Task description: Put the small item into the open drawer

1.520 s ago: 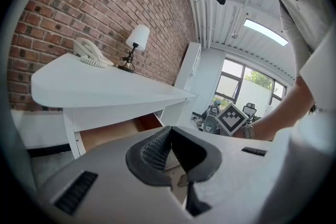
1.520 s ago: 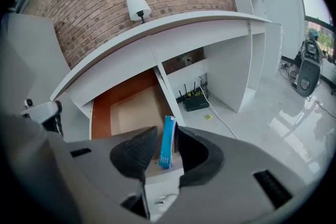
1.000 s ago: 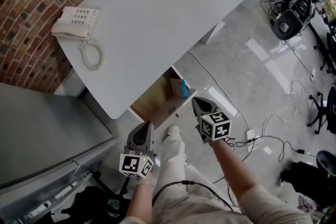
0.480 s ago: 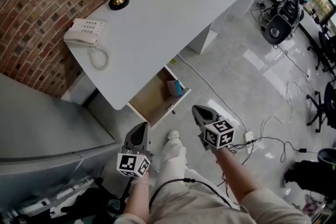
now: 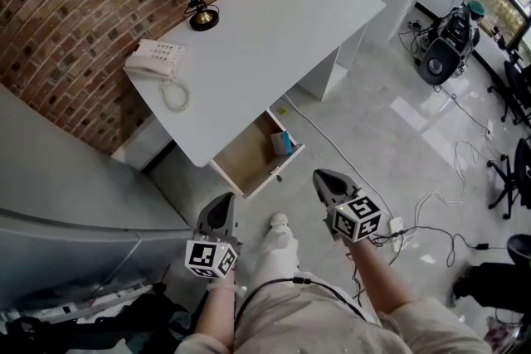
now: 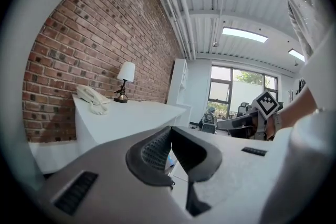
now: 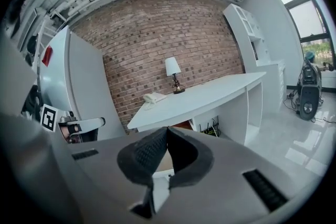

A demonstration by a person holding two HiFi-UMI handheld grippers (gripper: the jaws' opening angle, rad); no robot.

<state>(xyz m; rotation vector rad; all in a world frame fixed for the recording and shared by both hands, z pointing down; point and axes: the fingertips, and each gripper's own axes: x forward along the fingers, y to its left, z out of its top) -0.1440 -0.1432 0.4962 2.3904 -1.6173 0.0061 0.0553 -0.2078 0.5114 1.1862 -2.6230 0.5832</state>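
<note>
Both tongs empty, ribbed dark pads pressed together: left tongs (image 5: 221,210) low centre, right tongs (image 5: 325,181) to its right. Small blue item (image 5: 287,143) sits in right end of open wood-lined drawer (image 5: 246,162), frame centre, under smooth curved white worktop (image 5: 274,37).

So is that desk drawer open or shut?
Open: the drawer juts out from under the white desk, its wooden bottom exposed, with a small blue thing lying at one end.
</note>
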